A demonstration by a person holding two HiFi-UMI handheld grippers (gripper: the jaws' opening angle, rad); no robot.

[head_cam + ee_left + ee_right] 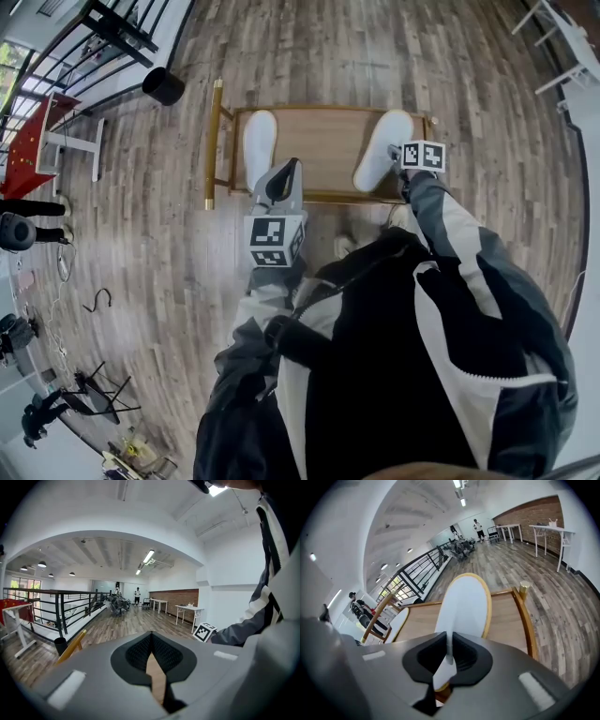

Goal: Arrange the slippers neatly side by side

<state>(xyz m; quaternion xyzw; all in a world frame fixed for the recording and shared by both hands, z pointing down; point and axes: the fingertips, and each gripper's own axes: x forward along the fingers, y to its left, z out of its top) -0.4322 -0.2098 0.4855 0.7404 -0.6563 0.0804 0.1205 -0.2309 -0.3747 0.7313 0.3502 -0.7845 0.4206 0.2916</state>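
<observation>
Wooden tray (319, 141): slippers (260, 145) lengthwise, diverging.

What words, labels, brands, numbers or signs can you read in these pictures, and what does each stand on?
None can be read in any view.
The marker cubes, left and right, carry only black-and-white square patterns, not writing.
The white slippers, left and right, show no print.

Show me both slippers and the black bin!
left slipper (260, 141), head view, on the middle of its white face.
right slipper (382, 148), head view, on the middle of its white face.
black bin (165, 89), head view, on its dark side.
</observation>
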